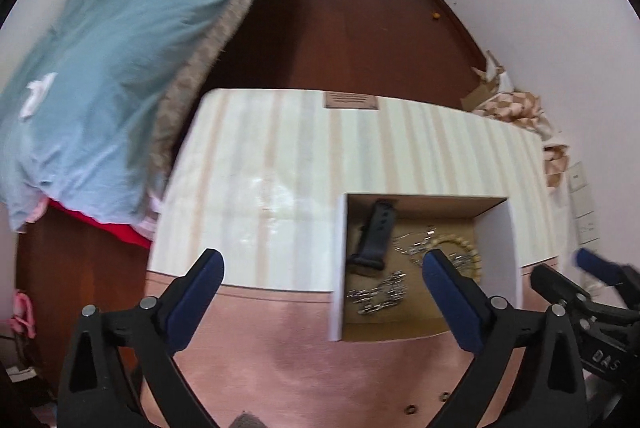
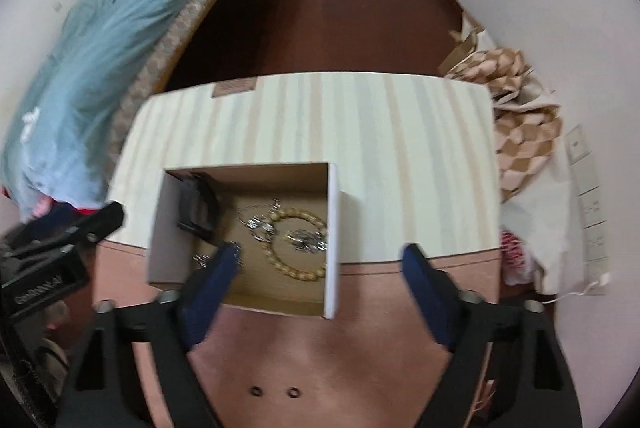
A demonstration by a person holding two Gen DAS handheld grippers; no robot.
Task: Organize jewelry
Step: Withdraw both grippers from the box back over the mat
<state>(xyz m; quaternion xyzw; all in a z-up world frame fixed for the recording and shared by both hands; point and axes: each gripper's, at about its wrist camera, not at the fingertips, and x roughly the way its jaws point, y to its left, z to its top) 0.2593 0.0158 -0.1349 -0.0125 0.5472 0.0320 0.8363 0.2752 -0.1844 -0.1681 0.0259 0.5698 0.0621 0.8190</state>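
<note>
Jewelry loose in the open box, both claws spread wide and empty

The bead bracelet [image 2: 298, 242] lies flat on the box [image 2: 334, 240] floor, silver chains [image 2: 260, 224] draped across it, a black strap [image 1: 374, 240] to the left; I judge all light, limp and tangle-prone, so I would pinch the rigid bead ring at its bare near arc. My right gripper [image 2: 322, 262] and left gripper [image 1: 320, 266] hover over the table [image 2: 360, 124], touching nothing

A: The box [image 2: 334, 228] is open on top, so a claw can go in from above; its upright walls close the sides.

B: The striped desk [image 2: 360, 124] behind is bare. The bed [image 1: 112, 68] stands close at left.
</note>
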